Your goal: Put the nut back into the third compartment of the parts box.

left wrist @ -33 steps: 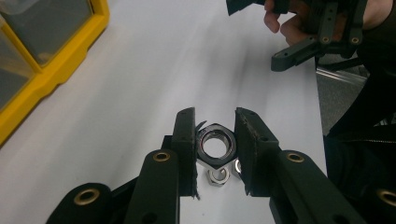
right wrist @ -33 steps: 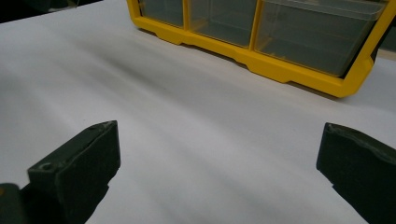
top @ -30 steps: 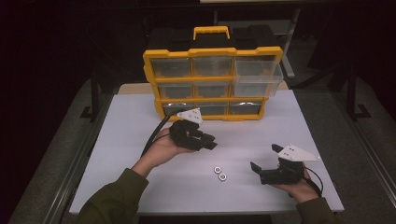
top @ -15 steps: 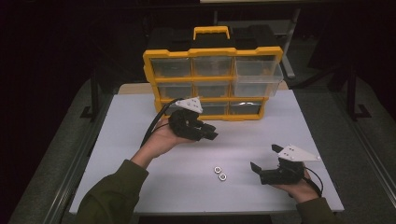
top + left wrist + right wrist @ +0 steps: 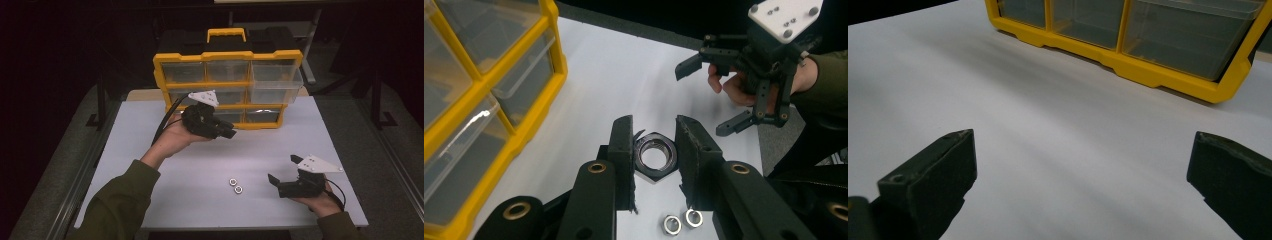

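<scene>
At the left of the high view, the left tool [image 5: 227,133] is raised above the white surface [image 5: 150,125], just in front of the yellow drawer organizer [image 5: 227,55], and the left gripper view shows its jaws closed part-way on a large hex nut [image 5: 654,155], the pads pressing its flats so the bore faces the camera. The step in hand looks like carrying that nut to a drawer, and the open clear drawer [image 5: 275,82], pulled out at the organizer's right side, seems the likely target. To do it well, keep the squeeze steady, since a smooth metal nut held only on two flats could twist or slip out; bring it over the open drawer, well inside its front wall, and lower it before letting go, so it does not bounce out. Further right, two small nuts [image 5: 235,185] lie side by side on the surface, apart from both tools. At the far right, the right tool [image 5: 283,170] rests low near the surface's near edge with its jaws wide apart and nothing between them, clear of the carrying path.
</scene>
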